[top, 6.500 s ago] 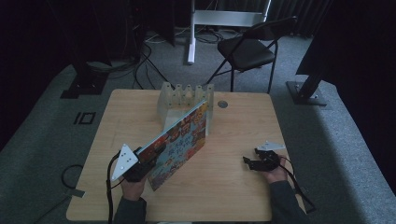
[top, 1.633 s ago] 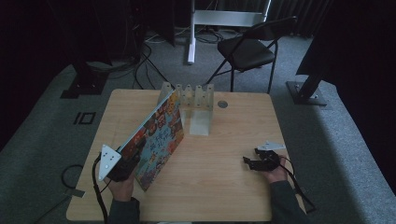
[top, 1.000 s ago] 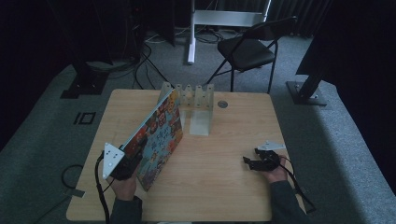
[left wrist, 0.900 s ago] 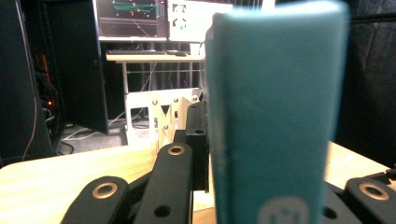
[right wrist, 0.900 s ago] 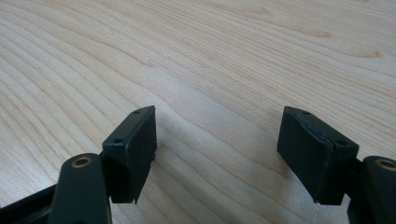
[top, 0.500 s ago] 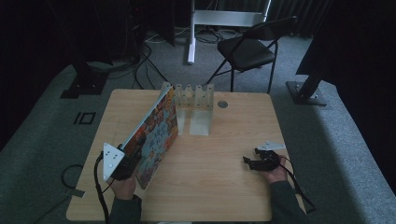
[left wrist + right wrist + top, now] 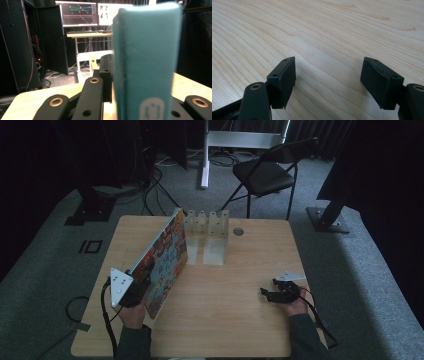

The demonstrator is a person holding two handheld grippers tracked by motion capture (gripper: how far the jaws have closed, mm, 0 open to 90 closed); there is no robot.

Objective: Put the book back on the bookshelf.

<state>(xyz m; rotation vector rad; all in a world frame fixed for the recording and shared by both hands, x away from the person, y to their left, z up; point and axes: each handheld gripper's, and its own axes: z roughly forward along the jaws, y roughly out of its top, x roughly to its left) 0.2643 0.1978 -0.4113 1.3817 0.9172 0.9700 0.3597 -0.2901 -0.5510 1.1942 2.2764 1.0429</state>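
While the left gripper (image 7: 134,289) pinches the book (image 7: 162,260), tilted with its far edge at the rack (image 7: 206,222), slotting it remains undone. The right gripper (image 7: 278,292) rests spread, empty, on the table (image 7: 240,320).

The book (image 7: 162,262) has a busy cover of red, yellow and blue pictures and a plain teal spine (image 7: 146,62). The table (image 7: 240,320) is pale wood with fine grain. The rack (image 7: 206,223) is clear.
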